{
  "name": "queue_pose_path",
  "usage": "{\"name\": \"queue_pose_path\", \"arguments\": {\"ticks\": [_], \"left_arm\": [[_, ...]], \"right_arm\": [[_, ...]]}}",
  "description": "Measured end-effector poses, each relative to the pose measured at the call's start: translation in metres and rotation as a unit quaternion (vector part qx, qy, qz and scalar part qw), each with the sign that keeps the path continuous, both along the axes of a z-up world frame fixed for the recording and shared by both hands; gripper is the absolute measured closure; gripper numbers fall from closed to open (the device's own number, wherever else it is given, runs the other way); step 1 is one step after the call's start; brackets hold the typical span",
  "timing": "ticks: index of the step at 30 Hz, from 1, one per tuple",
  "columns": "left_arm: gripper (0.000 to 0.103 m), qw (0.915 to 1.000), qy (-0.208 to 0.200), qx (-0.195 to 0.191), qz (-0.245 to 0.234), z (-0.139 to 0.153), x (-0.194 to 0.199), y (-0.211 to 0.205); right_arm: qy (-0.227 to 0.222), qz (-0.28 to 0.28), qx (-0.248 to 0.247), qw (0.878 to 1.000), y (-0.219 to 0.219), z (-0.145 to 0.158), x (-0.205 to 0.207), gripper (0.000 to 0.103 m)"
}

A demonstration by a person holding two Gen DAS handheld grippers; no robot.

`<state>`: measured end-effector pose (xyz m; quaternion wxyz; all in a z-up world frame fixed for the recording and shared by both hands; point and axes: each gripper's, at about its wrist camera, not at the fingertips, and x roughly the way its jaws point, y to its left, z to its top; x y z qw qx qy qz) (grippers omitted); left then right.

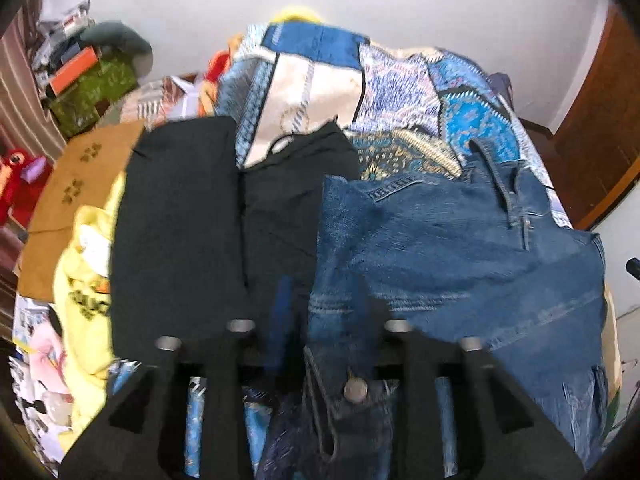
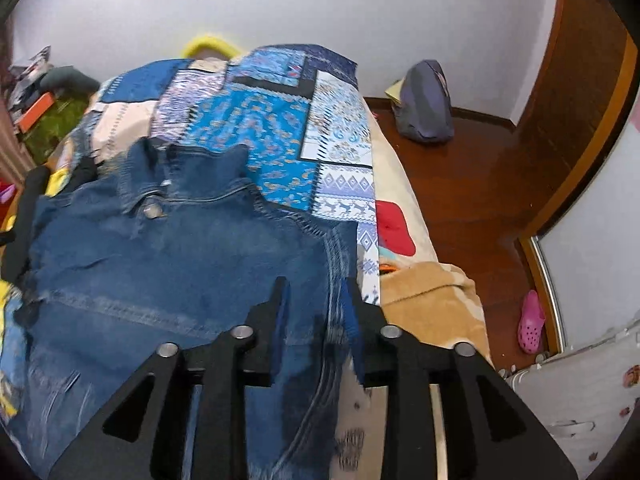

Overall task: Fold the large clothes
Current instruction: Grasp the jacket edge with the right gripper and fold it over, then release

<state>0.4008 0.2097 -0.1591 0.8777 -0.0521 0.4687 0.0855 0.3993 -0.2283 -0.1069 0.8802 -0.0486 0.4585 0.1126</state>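
Two tongs work over a denim jacket (image 2: 168, 272) spread on a bed covered by a blue patchwork quilt (image 2: 264, 128). Nearest in the left wrist view, the left tongs (image 1: 324, 312) have their blue-padded fingers parted around a buttoned edge of the denim jacket (image 1: 460, 248); whether they pinch it cannot be told. In the right wrist view, the right tongs (image 2: 316, 312) stand open, with the jacket's right edge lying between the fingers. Just beyond the left tongs, a black garment (image 1: 180, 220) lies folded beside the denim, with a yellow garment (image 1: 84, 264) at its left. Farther out, a tan blanket (image 2: 424, 292) hangs at the bed's side. On the wooden floor sit a pink clog (image 2: 530, 322) and, near the wall, a grey backpack (image 2: 426, 100).
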Motion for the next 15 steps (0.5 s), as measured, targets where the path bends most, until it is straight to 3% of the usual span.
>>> {"name": "queue_pose_path", "arguments": {"ticks": [1,2,4,9,15], "left_arm": [[0.042,0.9999,-0.010,0.009,-0.004,0.009,-0.011,-0.003],[0.038,0.9998,-0.015,0.015,-0.007,0.016,-0.020,-0.006],[0.030,0.9994,-0.020,0.021,-0.019,0.027,-0.039,-0.012],[0.011,0.9978,-0.033,0.032,-0.047,0.044,-0.092,-0.028],[0.011,0.9979,-0.017,0.006,-0.063,0.030,-0.143,-0.035]], "right_arm": [[-0.005,0.006,0.000,1.000,-0.001,0.007,-0.010,0.058],[-0.011,0.011,0.000,1.000,-0.001,0.013,-0.018,0.047],[-0.025,0.022,0.004,0.999,-0.004,0.027,-0.040,0.036],[-0.029,0.043,0.016,0.999,-0.010,0.042,-0.086,0.033],[-0.008,0.052,0.020,0.998,-0.017,0.030,-0.132,0.033]]}}
